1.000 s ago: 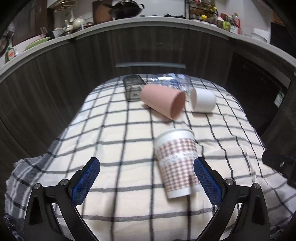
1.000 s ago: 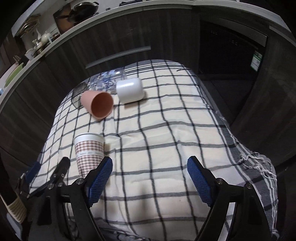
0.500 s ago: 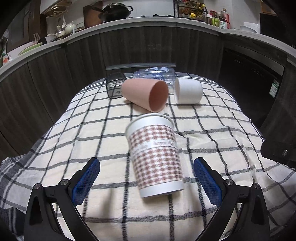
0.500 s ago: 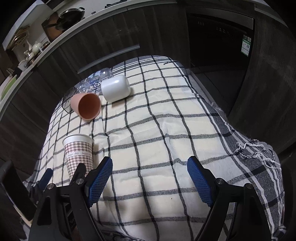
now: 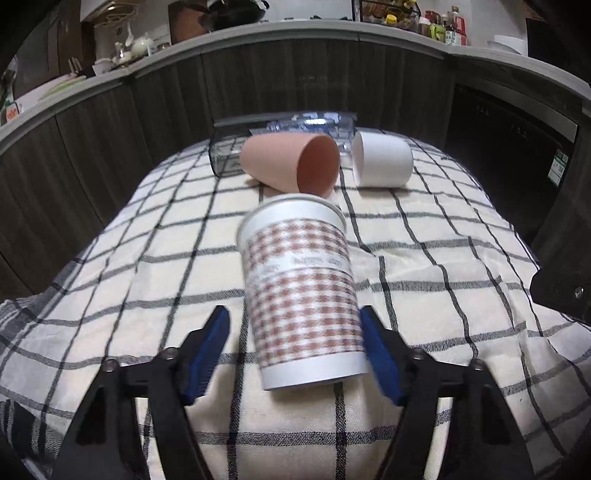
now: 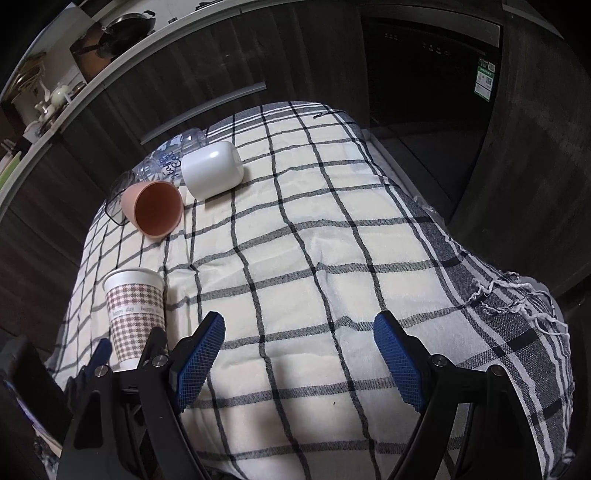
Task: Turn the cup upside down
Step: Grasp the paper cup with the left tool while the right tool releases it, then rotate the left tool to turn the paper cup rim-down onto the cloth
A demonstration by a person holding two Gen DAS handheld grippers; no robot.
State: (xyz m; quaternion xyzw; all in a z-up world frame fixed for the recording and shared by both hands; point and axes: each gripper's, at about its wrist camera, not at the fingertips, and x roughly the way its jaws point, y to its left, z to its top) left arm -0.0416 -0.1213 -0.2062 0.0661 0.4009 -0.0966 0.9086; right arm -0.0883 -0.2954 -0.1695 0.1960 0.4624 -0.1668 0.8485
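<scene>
Two claws in play, three cups and one clear bottle on the checked cloth (image 6: 332, 258) that covers the bench.

Nearest first: the left claw (image 5: 295, 350) sits low, jaws spread wide on either side of the paper cup (image 5: 301, 291). Its right pad (image 5: 380, 356) is touching or just beside the cup's wall; the left pad (image 5: 207, 354) stands apart from it, so the claw is released, not gripping. The paper cup stands upright, mouth up, houndstooth print around it, white band at the foot. From the right wrist view the same cup (image 6: 135, 314) stands at the near left of the cloth.

The right claw (image 6: 299, 365) hangs over bare cloth, jaws wide apart and holding nothing, well apart from every cup.

Further back, the pink cup (image 5: 291, 164) lies on its side, mouth turned toward the cameras, directly behind the paper cup and near it. Just beside it on the right lies the white cup (image 5: 382, 158), also on its side. Behind these two, the clear bottle (image 5: 310, 123) lies at the cloth's far edge, partly hidden by them. A dark see-through box (image 5: 223, 155) sits left of the pink cup.

Beyond the bench, dark wood cabinets (image 5: 147, 110) curve around, their top (image 5: 258, 31) crowded with kitchenware too small to tell apart.
</scene>
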